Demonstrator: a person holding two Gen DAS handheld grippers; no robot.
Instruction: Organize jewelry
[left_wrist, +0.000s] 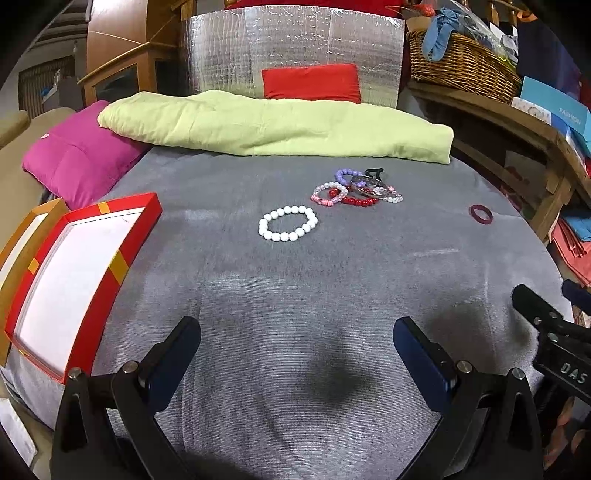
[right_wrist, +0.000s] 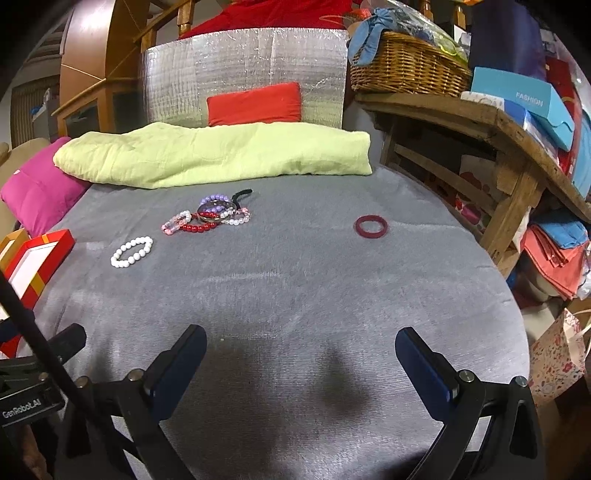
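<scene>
A white bead bracelet (left_wrist: 288, 223) lies alone on the grey cloth; it also shows in the right wrist view (right_wrist: 131, 252). Behind it is a pile of bracelets (left_wrist: 358, 189), purple, pink, red and clear, seen again in the right wrist view (right_wrist: 210, 218). A dark red bangle (left_wrist: 481, 214) lies apart to the right, also in the right wrist view (right_wrist: 371, 226). An open red box with a white inside (left_wrist: 79, 273) sits at the left edge, and shows in the right wrist view (right_wrist: 35, 260). My left gripper (left_wrist: 297, 343) is open and empty over the near cloth. My right gripper (right_wrist: 301, 352) is open and empty too.
A light green folded blanket (left_wrist: 273, 123) and a pink cushion (left_wrist: 79, 155) lie at the back. A wooden bench (right_wrist: 480, 122) with a wicker basket (right_wrist: 406, 66) and boxes stands to the right. An orange box (left_wrist: 22, 236) sits beside the red one.
</scene>
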